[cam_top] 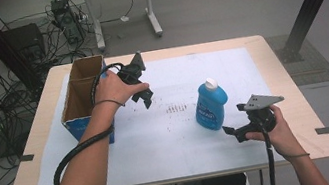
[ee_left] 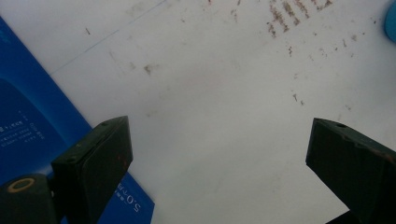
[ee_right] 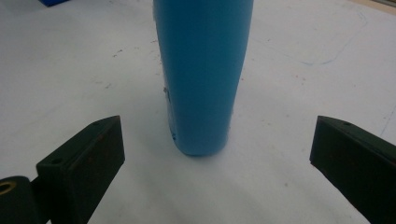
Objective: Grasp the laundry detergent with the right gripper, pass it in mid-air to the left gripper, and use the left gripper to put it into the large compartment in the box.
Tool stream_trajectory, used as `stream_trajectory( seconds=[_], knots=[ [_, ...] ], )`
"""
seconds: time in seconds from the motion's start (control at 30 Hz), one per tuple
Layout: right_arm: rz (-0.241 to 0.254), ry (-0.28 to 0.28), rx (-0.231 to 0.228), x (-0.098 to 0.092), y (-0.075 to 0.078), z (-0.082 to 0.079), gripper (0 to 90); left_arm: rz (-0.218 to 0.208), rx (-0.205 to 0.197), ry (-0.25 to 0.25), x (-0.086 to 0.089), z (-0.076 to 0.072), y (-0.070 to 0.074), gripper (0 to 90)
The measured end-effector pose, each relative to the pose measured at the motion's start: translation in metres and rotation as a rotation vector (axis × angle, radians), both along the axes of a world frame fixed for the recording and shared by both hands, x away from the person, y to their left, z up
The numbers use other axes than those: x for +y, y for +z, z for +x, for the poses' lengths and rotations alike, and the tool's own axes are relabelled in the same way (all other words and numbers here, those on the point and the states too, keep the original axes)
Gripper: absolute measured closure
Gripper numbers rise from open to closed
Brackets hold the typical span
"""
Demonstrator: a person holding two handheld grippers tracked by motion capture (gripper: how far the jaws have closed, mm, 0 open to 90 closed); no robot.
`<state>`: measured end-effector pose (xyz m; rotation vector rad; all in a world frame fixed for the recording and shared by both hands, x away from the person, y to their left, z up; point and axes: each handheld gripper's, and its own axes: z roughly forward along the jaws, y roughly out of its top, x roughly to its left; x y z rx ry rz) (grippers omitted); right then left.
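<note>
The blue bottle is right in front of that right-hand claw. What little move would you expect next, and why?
Probably a short push forward, so the right gripper brings its jaws around the blue bottle before closing. The jaws stand wide open, and the bottle stands upright on the white mat, centred between them but beyond their tips. The left gripper is open too, over by the cardboard box.

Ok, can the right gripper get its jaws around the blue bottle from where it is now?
Probably yes. The right gripper is open and lined up on the blue bottle, which stands upright just ahead with only bare white mat between.
</note>
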<state>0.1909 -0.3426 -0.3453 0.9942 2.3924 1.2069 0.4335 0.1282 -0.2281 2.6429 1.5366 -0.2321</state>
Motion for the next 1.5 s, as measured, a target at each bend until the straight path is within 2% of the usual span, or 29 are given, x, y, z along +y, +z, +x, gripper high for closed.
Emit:
stream_trajectory(
  seconds=[0.5,1.07,1.5],
  knots=[
    [0.009,0.010,-0.017,0.008,-0.003,0.003,2.1,-0.003,0.000,0.005,0.002,-0.001,-0.001,7.6],
    [0.025,0.025,-0.021,0.015,-0.011,0.010,2.4,0.001,-0.001,-0.006,-0.005,0.000,-0.002,7.5],
    [0.025,0.025,-0.026,0.012,-0.009,0.009,2.5,0.010,0.000,-0.012,-0.006,0.000,-0.002,7.6]
  ],
)
